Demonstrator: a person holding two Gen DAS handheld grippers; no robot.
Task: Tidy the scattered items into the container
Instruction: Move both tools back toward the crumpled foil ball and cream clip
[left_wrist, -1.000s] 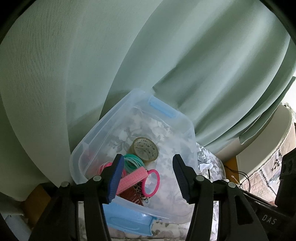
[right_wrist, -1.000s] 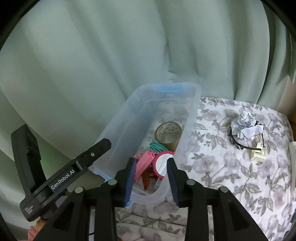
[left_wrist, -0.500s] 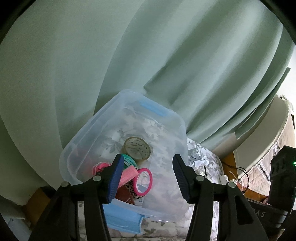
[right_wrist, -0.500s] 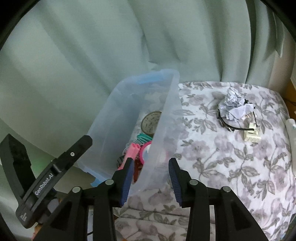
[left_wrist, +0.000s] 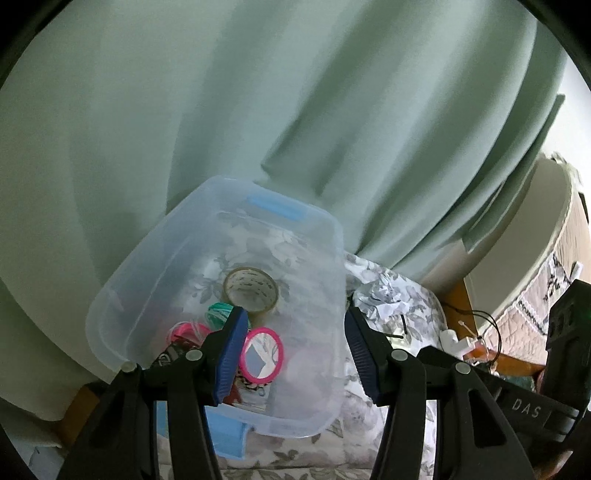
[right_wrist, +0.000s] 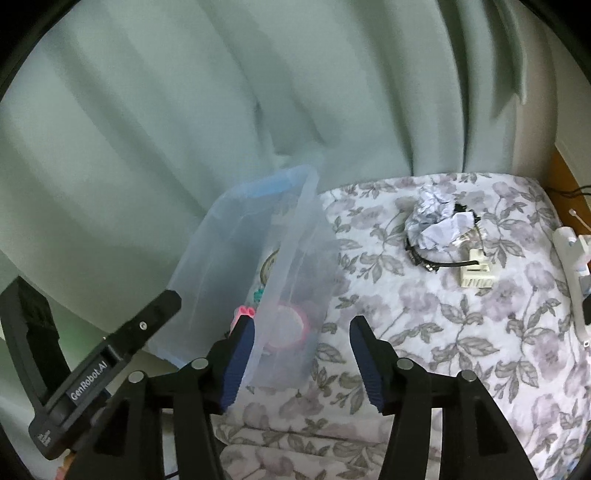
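A clear plastic container (left_wrist: 155, 258) with blue handles stands on the floral cloth by the curtain. Inside lie a tape roll (left_wrist: 251, 291), green hair ties (left_wrist: 219, 310), a pink-rimmed mirror (left_wrist: 261, 356) and other pink pieces. My left gripper (left_wrist: 295, 350) hovers open over the container's near end with nothing between its fingers. My right gripper (right_wrist: 303, 354) is to the right of the container (right_wrist: 236, 236), over its near corner; its jaws are opening and hold nothing. On the cloth lie crumpled paper (right_wrist: 434, 221), a black headband (right_wrist: 432, 264) and a white plug (right_wrist: 474, 273).
A pale green curtain (left_wrist: 258, 110) hangs right behind the container. The floral cloth (right_wrist: 443, 332) spreads to the right, with a white object (right_wrist: 570, 266) at its far right edge. Cables and a wooden edge (left_wrist: 458, 295) show beyond the cloth.
The right gripper has swung right, off the container toward the cloth, and its jaws have widened. The left gripper's view has drifted right too, its jaws as wide as before.
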